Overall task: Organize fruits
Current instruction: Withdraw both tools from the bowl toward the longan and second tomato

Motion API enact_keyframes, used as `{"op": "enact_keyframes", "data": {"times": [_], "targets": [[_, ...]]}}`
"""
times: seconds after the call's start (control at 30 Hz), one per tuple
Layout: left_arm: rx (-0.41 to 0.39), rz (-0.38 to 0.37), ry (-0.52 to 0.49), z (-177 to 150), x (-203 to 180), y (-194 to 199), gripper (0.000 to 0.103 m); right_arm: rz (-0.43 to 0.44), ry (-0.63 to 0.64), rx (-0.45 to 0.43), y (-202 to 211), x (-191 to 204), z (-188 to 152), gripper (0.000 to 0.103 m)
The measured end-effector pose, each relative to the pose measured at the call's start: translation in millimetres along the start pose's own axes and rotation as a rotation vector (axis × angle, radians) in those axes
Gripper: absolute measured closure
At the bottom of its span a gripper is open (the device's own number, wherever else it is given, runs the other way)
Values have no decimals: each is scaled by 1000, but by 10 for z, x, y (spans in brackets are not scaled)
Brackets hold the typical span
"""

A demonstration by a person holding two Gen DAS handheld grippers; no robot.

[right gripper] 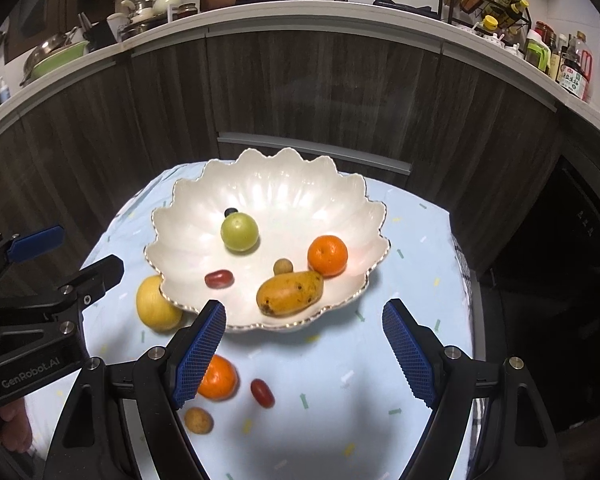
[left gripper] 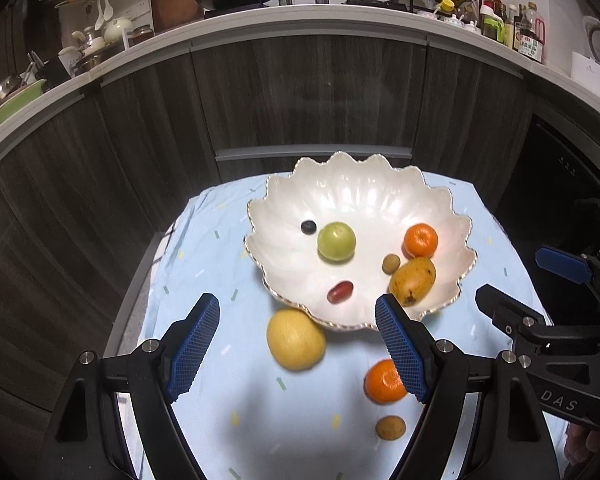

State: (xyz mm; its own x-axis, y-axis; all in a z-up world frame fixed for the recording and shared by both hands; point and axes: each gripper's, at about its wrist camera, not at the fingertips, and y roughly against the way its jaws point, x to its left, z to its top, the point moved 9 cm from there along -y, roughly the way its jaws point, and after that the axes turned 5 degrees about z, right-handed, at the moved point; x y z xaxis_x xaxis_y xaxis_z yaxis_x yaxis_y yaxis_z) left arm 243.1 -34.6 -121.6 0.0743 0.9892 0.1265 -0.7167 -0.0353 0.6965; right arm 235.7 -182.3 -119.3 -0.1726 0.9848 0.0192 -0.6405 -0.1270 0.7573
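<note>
Fruits point(right gripper: 290, 294) fill bowl point(right gripper: 260, 184); left claw point(right gripper: 72, 254) reads "GenRobot.AI", seemingly

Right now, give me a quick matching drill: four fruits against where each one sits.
Things:
1. mango
2. yellow round fruit
3. blueberry
4. red grape on the cloth

Places:
A. on the cloth, touching the bowl's outer rim
B. in the bowl, just behind the green fruit
C. on the cloth, beside the loose orange
D. in the bowl, below the orange that lies there

Pairs: 1-D, 2-A, 3-B, 4-C
</note>
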Motion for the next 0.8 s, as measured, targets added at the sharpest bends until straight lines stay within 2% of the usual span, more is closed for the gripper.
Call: {"op": "enact_keyframes", "data": {"times": [0.53, 0.8], "targets": [[36, 13, 6, -450, -140, 60, 23, 44, 93, 23, -40, 39, -339, 22], [62, 23, 9, -701, -213, 70, 23, 82, 183, 26, -87, 107, -534, 23]]}}
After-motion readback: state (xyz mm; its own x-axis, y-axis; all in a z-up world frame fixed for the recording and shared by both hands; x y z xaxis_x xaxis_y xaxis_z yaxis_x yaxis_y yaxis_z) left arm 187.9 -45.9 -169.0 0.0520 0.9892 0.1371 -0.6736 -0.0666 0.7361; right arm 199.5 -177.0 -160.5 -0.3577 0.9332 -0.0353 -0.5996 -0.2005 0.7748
